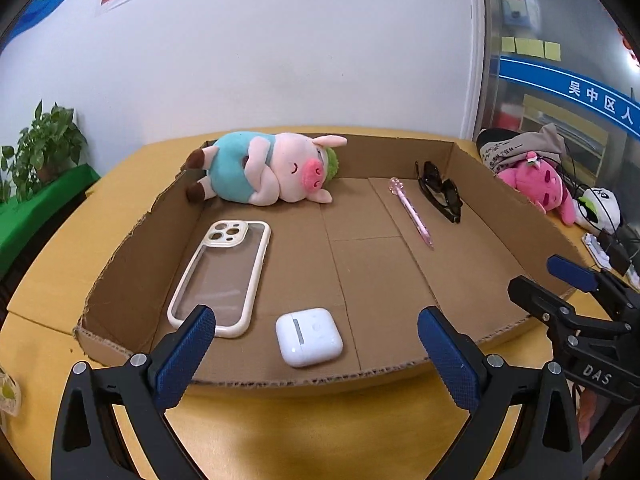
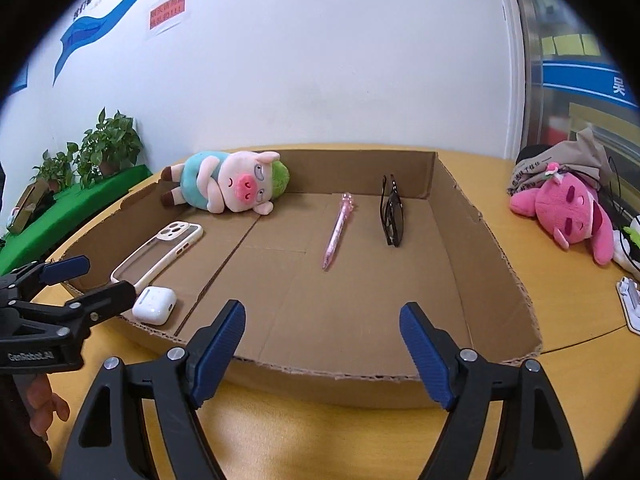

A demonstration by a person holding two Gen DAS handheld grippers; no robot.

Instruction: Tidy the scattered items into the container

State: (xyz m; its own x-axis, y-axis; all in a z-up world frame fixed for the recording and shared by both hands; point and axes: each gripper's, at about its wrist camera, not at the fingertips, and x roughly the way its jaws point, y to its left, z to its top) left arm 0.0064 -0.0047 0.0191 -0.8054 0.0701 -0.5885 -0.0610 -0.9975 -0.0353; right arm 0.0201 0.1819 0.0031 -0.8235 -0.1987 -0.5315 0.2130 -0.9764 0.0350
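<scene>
A shallow cardboard tray [image 1: 120, 248] [image 2: 496, 264] lies on the yellow table. Inside it lie a pig plush [image 1: 272, 172] [image 2: 228, 184], a clear phone case [image 1: 220, 276] [image 2: 160, 252], a white earbuds case [image 1: 309, 336] [image 2: 154, 305], a pink pen [image 1: 412, 210] [image 2: 336, 232] and black sunglasses [image 1: 440, 192] [image 2: 392, 212]. My left gripper [image 1: 316, 352] is open and empty just in front of the tray's near edge, by the earbuds case; it also shows in the right wrist view [image 2: 92, 280]. My right gripper [image 2: 322, 352] is open and empty at the tray's near edge; it also shows in the left wrist view [image 1: 548, 280].
A pink plush [image 1: 540, 188] [image 2: 568, 212], a grey bag [image 2: 560, 164], cables and a white gadget [image 2: 630, 304] sit on the table right of the tray. Potted plants [image 1: 44, 140] [image 2: 108, 144] stand on a green ledge at left. A white wall is behind.
</scene>
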